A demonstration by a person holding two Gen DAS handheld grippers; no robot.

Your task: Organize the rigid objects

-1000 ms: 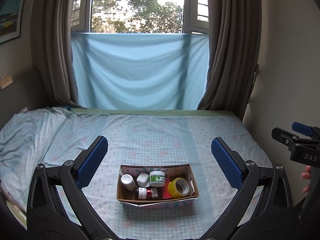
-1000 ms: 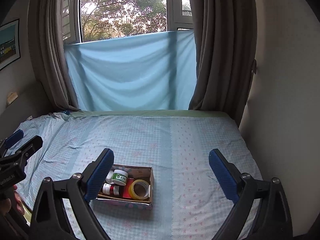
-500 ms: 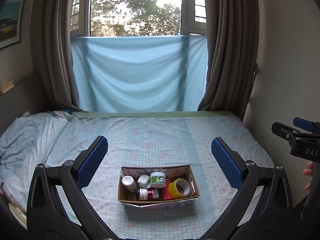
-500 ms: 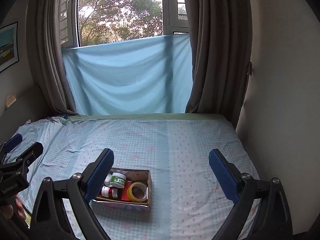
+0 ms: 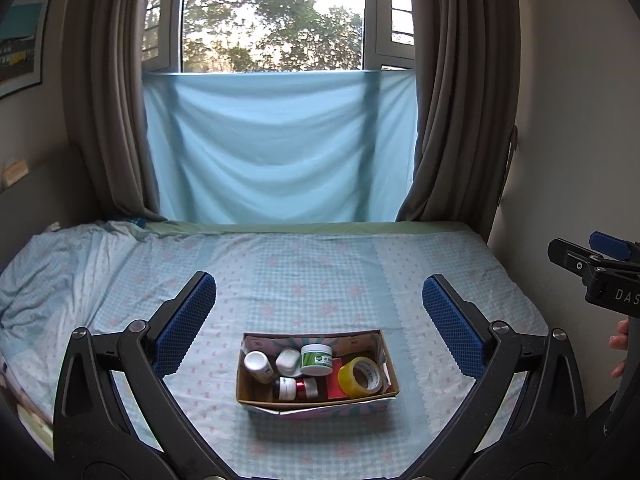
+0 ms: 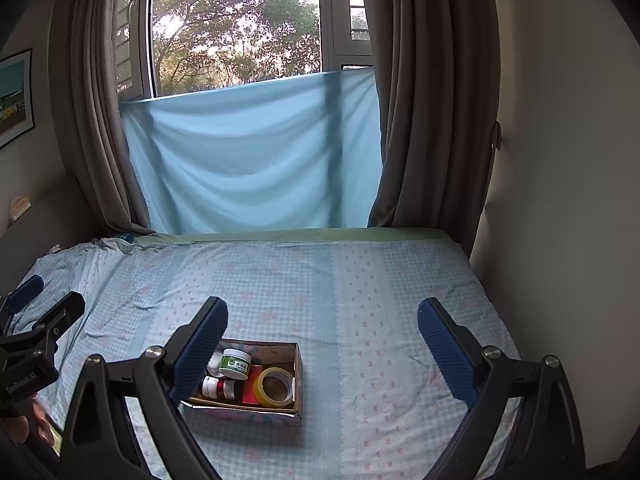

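A cardboard box (image 5: 384, 350) sits on the bed near its front edge; it also shows in the right wrist view (image 6: 297, 368). In it lie a white bottle (image 5: 257, 365), a white case (image 5: 289, 361), a green-labelled jar (image 5: 317, 359), a small red-and-white bottle (image 5: 295, 389), a red flat item (image 5: 334, 382) and a yellow tape roll (image 5: 360, 376). My left gripper (image 5: 318, 306) is open and empty, held above and in front of the box. My right gripper (image 6: 322, 326) is open and empty, to the right of the box.
The bed (image 5: 320, 272) has a blue checked sheet, rumpled at the left (image 5: 48, 276). A blue cloth (image 5: 280, 148) hangs under the window between grey curtains. A wall (image 6: 560, 200) stands close on the right.
Both grippers have drawn back and tilted up a little, so the box sits lower in both views. Both stay open and empty. Nothing in the box has moved.
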